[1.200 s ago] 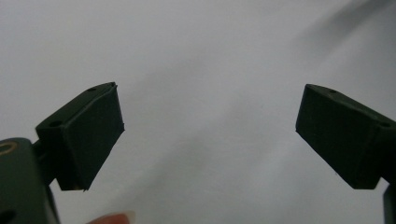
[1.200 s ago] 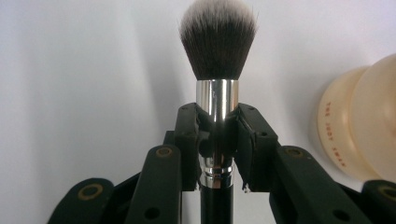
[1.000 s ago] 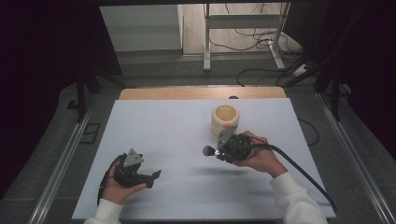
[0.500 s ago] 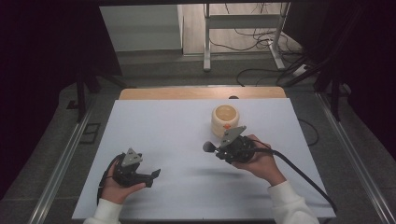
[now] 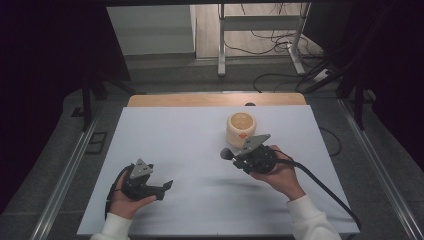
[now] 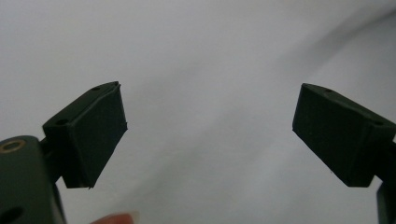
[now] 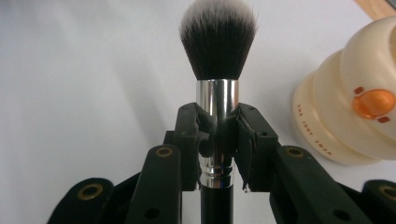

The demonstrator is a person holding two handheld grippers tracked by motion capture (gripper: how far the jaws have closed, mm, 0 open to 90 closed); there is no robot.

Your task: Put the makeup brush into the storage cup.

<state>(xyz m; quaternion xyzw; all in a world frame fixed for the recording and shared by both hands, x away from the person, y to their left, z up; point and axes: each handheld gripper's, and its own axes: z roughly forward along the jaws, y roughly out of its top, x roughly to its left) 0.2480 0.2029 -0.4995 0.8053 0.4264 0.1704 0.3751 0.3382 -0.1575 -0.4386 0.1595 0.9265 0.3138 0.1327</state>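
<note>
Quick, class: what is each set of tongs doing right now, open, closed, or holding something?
Left tongs: open, nothing between the jaws.
Right tongs: closed on the makeup brush, gripping its silver collar.

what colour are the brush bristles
Black with white tips; the brush shows best in the right gripper view, clamped in the right tool.

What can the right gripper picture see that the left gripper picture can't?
Right gripper view alone: a brush, pinched at its silver collar by the right gripper, and a cream pot with an orange button. Left gripper view alone: the left gripper wide open with nothing in it, plus a fingertip. Both: the white table.
</note>
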